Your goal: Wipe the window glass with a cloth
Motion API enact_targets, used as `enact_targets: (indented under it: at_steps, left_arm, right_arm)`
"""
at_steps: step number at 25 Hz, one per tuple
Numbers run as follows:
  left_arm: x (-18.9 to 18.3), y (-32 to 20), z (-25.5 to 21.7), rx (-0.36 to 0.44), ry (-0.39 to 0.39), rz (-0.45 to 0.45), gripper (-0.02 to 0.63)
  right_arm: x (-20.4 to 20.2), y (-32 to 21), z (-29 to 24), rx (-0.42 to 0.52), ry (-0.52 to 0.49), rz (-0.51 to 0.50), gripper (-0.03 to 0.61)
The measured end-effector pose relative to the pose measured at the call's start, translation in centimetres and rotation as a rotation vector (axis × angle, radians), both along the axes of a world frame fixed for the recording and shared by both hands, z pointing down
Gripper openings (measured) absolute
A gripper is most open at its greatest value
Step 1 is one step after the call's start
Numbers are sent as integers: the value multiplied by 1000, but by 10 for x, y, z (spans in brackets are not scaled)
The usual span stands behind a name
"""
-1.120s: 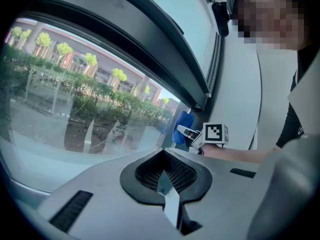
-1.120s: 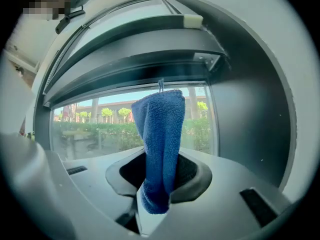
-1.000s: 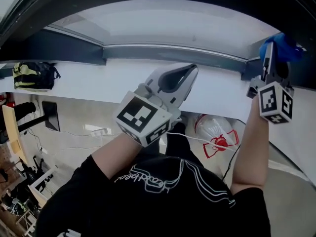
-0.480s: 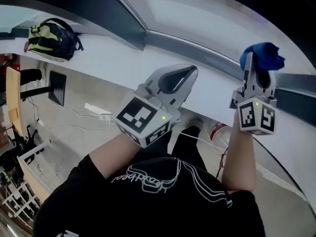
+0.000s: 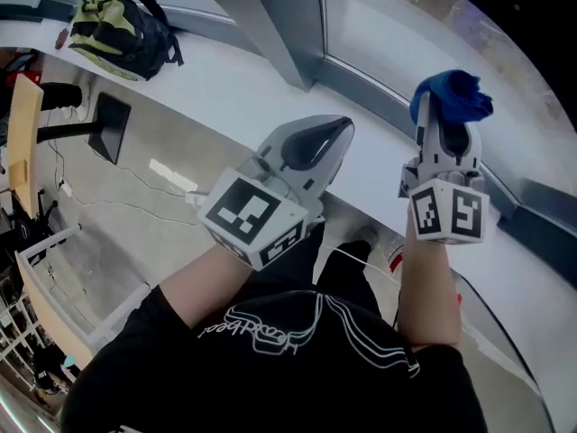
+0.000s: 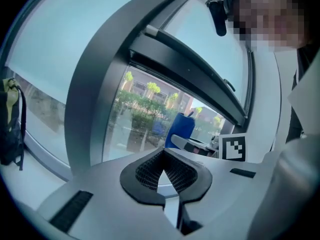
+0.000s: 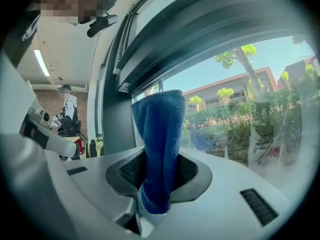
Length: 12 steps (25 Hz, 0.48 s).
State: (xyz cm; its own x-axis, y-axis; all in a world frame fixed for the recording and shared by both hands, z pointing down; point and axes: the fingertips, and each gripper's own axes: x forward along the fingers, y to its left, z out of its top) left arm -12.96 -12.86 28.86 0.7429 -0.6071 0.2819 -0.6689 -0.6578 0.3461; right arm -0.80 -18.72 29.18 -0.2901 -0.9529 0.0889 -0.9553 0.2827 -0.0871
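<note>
1. Head view: two grippers, one in each hand, both raised toward the window. Each carries one marker cube, so two in total.
2. Left gripper (image 5: pixel 335 132) is over the white sill (image 5: pixel 225 88). Its own view shows the jaws pressed together with nothing between them.
3. Right gripper (image 5: pixel 444 115) is pinching the one blue cloth (image 5: pixel 455 93). Its own view shows the jaws clamped on the lower end, with the rest bunched and standing up past the tips.
4. The cloth sits right in front of the window glass (image 5: pixel 406 34), low on the pane near the frame. Can't tell whether it touches.
5. One dark vertical frame post (image 5: pixel 284 16) stands left of that pane.
6. One black-and-yellow backpack (image 5: pixel 122 25) is on the sill at far left, well apart from both grippers.
</note>
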Motion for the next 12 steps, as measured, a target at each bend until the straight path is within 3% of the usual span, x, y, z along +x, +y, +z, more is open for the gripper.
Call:
enact_targets:
  at_steps: [6,12]
  left_arm:
    - [-48,-18,8,-12,7,-74,3]
    - [-79,-29,13,-24,-2,-107,3]
  right_arm:
    - [-74,-39,17,-2,2,-79,94]
    - [-120,-84,35,-19,43,-89,94]
